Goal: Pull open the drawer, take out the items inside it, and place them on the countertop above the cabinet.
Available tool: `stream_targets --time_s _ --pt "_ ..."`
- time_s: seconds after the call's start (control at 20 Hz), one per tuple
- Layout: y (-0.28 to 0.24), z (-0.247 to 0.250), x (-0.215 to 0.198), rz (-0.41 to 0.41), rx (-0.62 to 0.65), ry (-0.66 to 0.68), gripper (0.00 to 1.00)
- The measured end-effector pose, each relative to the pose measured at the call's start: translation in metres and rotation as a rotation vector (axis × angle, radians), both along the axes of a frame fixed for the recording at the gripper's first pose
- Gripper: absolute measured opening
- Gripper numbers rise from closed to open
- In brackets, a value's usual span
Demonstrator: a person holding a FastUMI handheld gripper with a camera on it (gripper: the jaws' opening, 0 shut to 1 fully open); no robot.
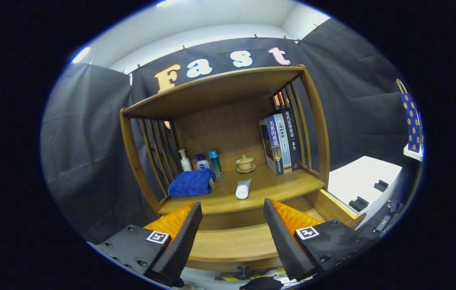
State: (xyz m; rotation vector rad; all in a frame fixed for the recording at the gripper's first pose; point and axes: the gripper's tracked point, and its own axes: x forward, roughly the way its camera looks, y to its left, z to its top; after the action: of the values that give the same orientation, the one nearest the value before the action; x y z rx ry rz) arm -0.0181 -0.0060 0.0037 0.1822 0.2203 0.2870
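Note:
My gripper (232,225) is open, its two black-and-orange fingers spread wide with nothing between them. Below and between the fingers lies the pulled-out wooden drawer (232,241), its inside bare wood where I can see it. Beyond the fingers is the cabinet's countertop (276,183). On it lie a folded blue towel (191,183) to the left and a white tube (243,189) on its side just ahead of the fingers.
At the back of the countertop stand a white pump bottle (185,160), a small blue-capped bottle (202,162), a teal can (215,162) and a lidded tea cup (245,163). Books (281,143) lean on the right slats. A white table (363,183) stands to the right.

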Motion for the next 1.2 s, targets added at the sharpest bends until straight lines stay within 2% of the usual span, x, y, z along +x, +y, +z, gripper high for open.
stream_targets --time_s 0.15,0.65,0.9,1.2 --pt "0.003 -0.009 -0.025 0.023 -0.001 -0.024 0.98" --pt "0.018 -0.061 -0.107 0.017 -0.062 -0.122 0.98" --pt "0.017 -0.098 -0.118 -0.001 -0.068 -0.098 0.98" --pt "0.019 -0.142 -0.109 0.001 -0.103 -0.018 0.98"
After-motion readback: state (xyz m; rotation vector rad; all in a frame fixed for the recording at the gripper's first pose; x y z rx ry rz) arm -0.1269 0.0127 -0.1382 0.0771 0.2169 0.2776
